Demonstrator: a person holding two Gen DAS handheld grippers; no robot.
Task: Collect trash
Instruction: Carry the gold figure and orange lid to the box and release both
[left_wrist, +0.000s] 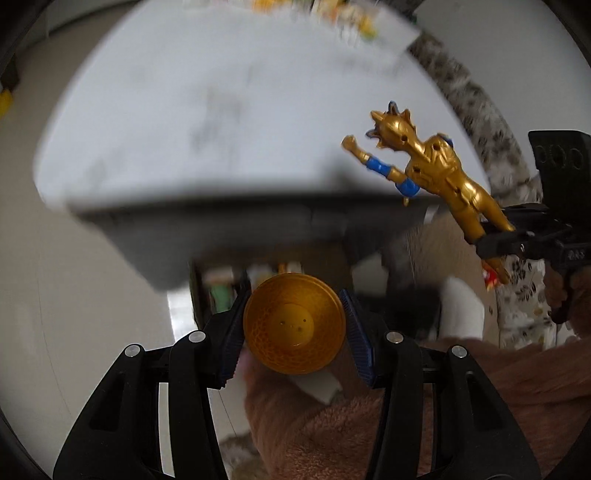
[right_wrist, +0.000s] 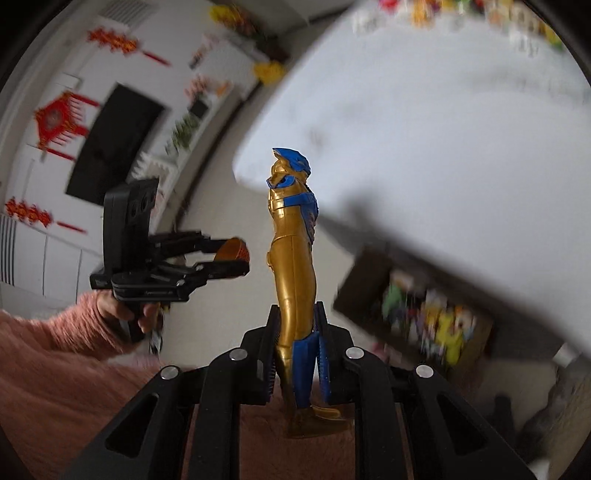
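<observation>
**Between pickup and drop-off: both grippers loaded, nothing binned yet**

Over the near edge of the white table (left_wrist: 207, 122), seen from the left wrist, I have the left gripper (left_wrist: 295, 328) clamped on a small amber cup (left_wrist: 293, 326); its blue pads press on the cup's two sides and its bottom faces the camera. To the right, the right gripper (left_wrist: 496, 240) carries a gold figure (left_wrist: 439, 173) by the legs, tilted up and away over the table corner. Under the table edge sits a dark box (left_wrist: 258, 273) with coloured things inside, too blurred to name. A pink sleeve (left_wrist: 369, 424) fills the bottom of the view.

From the right wrist, I see the figure (right_wrist: 293, 266) upright between my right gripper's (right_wrist: 295, 354) fingers, which pinch it at the blue shins, nearly together. The left gripper (right_wrist: 225, 258) hangs to the left with the cup (right_wrist: 232, 251) in it, the person's hand (right_wrist: 140, 314) on the handle. The box (right_wrist: 417, 314) shows again below the table (right_wrist: 443, 166), well apart from both grippers. Blurred litter still lies along the table's far edge.

My reading: two pieces are picked up and in the air, neither delivered. I cannot tell whether that box is the bin. Left to do: drop both, then go back for what remains on the table.
</observation>
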